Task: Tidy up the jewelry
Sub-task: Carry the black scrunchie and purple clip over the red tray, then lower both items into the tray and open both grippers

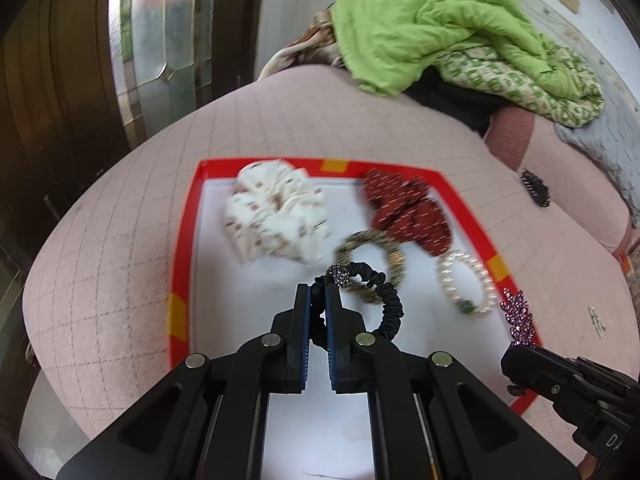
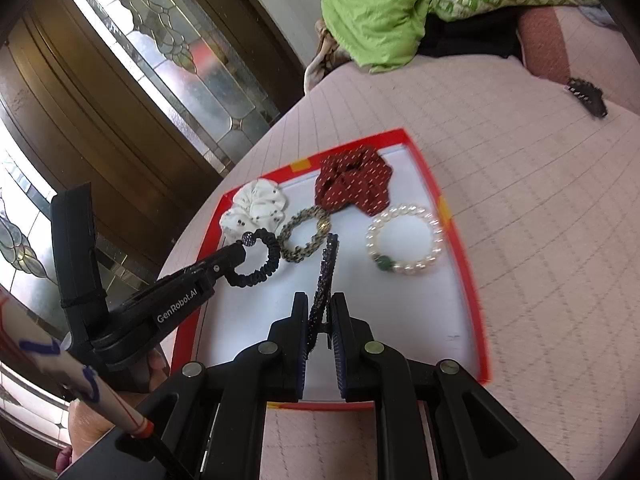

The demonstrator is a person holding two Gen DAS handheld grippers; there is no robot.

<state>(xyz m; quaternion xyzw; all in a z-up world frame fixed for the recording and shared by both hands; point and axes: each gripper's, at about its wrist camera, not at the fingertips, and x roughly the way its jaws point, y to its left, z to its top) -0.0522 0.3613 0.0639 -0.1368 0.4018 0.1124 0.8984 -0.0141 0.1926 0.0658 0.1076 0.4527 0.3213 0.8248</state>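
Black ruched hair tie (image 1: 384, 300) sits clamped in my left gripper (image 1: 318, 294) at frame centre; my right gripper (image 2: 320, 304) grips a purple rhinestone leaf clip (image 2: 326, 268), above the red-rimmed white tray (image 2: 456, 312).

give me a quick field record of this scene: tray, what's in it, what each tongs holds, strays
tray: red-rimmed tray with white floor, on pink quilted surface
in tray: white scrunchie, red scrunchie, gold bracelet, pearl bracelet
left tongs: shut on black hair tie, held over the tray
right tongs: shut on sparkly clip, held over the tray
outside tray: black clip on the pink surface
background: green jacket, glass door
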